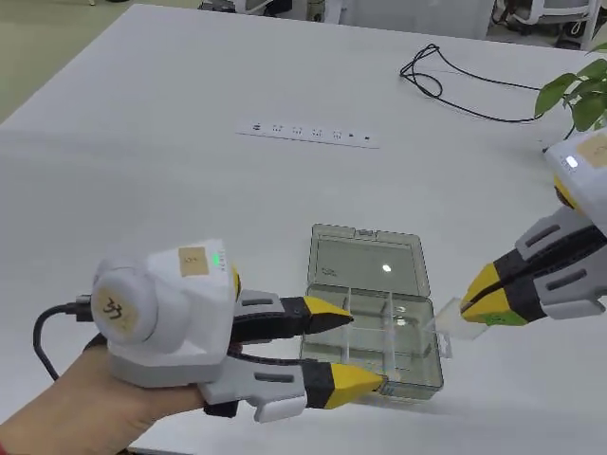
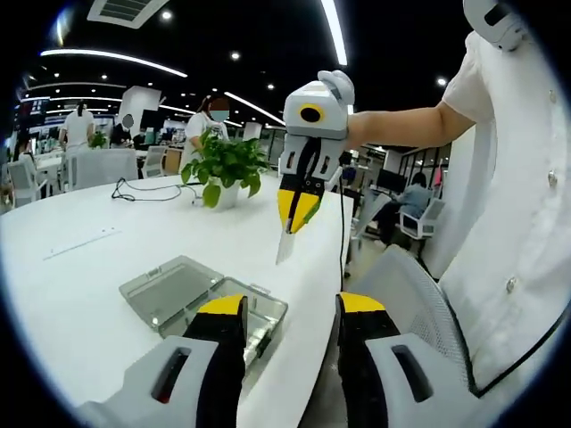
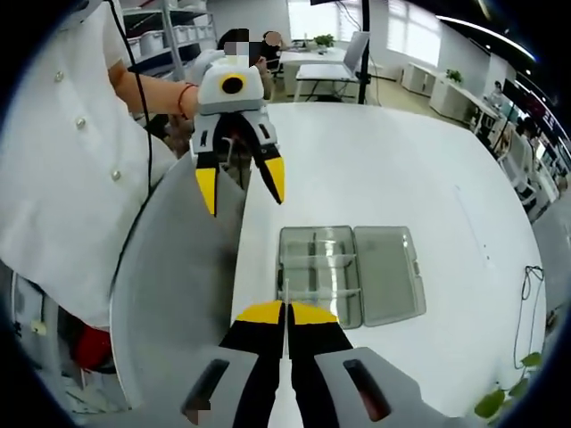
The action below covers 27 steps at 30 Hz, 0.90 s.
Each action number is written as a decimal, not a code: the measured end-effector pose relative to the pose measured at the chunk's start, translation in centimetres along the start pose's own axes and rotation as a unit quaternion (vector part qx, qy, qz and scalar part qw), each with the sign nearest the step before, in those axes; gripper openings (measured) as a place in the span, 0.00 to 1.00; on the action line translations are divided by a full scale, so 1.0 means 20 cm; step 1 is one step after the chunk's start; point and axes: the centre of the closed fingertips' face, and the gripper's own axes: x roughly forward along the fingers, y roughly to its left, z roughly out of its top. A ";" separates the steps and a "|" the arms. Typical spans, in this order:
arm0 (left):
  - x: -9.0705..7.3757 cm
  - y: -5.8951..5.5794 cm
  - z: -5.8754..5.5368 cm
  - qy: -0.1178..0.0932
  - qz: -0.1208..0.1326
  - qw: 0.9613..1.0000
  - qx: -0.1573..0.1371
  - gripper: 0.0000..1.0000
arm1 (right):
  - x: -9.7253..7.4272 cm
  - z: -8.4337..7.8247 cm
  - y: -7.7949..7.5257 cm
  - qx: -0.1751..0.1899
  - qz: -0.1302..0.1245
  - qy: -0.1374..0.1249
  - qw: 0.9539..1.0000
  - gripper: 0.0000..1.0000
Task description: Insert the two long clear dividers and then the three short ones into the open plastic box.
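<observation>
The open clear plastic box (image 1: 417, 372) lies near the table's front edge with its lid (image 1: 368, 258) flat behind it. Clear dividers stand inside the box (image 3: 314, 273). My right gripper (image 1: 471, 301) is shut on a small clear divider (image 1: 453, 320), which hangs just right of the box. In the left gripper view that gripper (image 2: 297, 207) hovers above the box (image 2: 207, 301) with the divider (image 2: 284, 246) pointing down. My left gripper (image 1: 349, 346) is open, its jaws straddling the box's left front part. Its open jaws (image 3: 241, 183) hold nothing.
A white power strip (image 1: 308, 133) lies at mid table, with a black cable (image 1: 455, 85) looped at the back right and a green plant (image 1: 579, 95) at the right edge. The table's front edge runs just below the box. A person's white-shirted body stands close behind.
</observation>
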 end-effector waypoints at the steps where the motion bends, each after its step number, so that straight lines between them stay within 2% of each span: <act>1: -0.01 0.01 -0.02 0.003 0.004 1.000 0.001 0.41 | 0.01 -0.02 -0.02 0.000 -0.002 0.002 1.000 0.02; 7: -0.02 0.07 -0.11 0.025 0.018 0.999 0.009 0.51 | 0.08 -0.06 -0.10 -0.003 -0.017 0.017 1.000 0.02; 15: -0.04 0.13 -0.19 0.044 0.034 0.998 0.005 0.67 | 0.23 -0.12 -0.17 -0.007 -0.023 0.038 0.999 0.02; 18: -0.04 0.15 -0.21 0.043 0.038 0.998 -0.008 0.73 | 0.27 -0.14 -0.17 -0.008 -0.020 0.044 0.999 0.02; 21: -0.05 0.16 -0.22 0.046 0.041 0.998 -0.009 0.76 | 0.32 -0.19 -0.20 -0.010 -0.020 0.054 0.998 0.02; 27: -0.04 0.16 -0.22 0.041 0.041 0.998 -0.013 0.82 | 0.34 -0.19 -0.19 -0.005 -0.016 0.055 0.998 0.02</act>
